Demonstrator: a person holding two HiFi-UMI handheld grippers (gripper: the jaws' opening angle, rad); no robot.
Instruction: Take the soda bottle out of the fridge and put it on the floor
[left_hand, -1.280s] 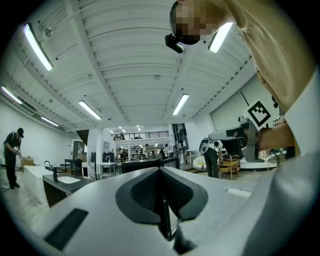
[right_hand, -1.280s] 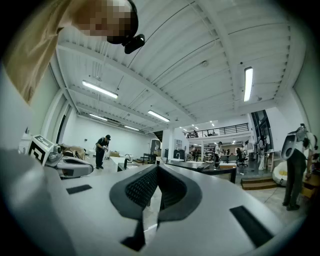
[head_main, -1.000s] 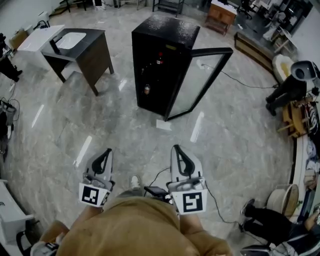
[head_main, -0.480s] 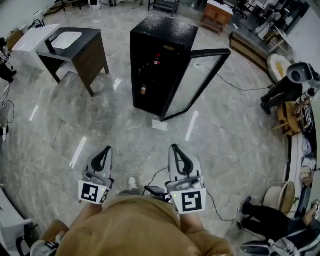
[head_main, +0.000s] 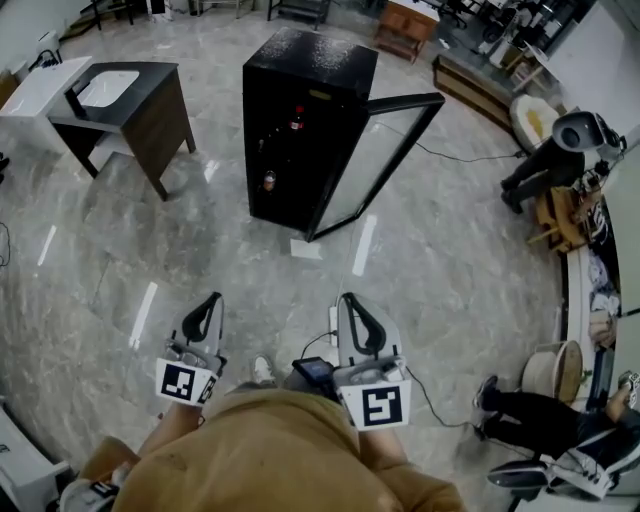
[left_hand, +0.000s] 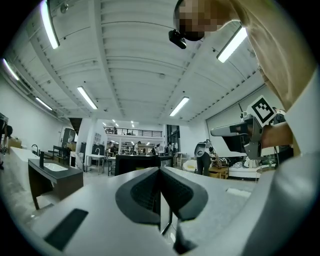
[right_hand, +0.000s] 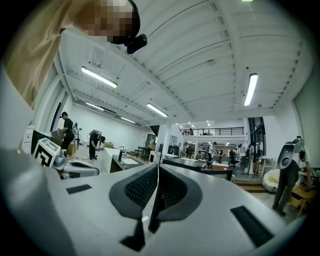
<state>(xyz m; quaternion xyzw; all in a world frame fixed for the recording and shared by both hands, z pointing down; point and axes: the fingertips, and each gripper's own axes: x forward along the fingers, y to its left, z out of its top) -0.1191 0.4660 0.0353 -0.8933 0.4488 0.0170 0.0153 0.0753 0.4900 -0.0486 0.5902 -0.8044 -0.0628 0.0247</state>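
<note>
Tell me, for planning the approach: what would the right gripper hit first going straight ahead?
Likely the open glass door of the fridge, with only floor between; depth is hard to judge.

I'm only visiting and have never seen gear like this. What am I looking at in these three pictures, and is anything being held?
There is no robot: a person carries a two-jaw gripper in each hand. The downward picture comes from a camera on the person's head; the left gripper and right gripper poke out in front of the body, each with a marker cube. The other two pictures come from cameras riding on the grippers, looking along their jaws. Both pairs of jaws are closed together and hold nothing. Ahead, on the marble floor, stands a black fridge with its glass door swung open; a bottle, reddish at the top, shows inside. A table with a sink stands left of it.
</note>
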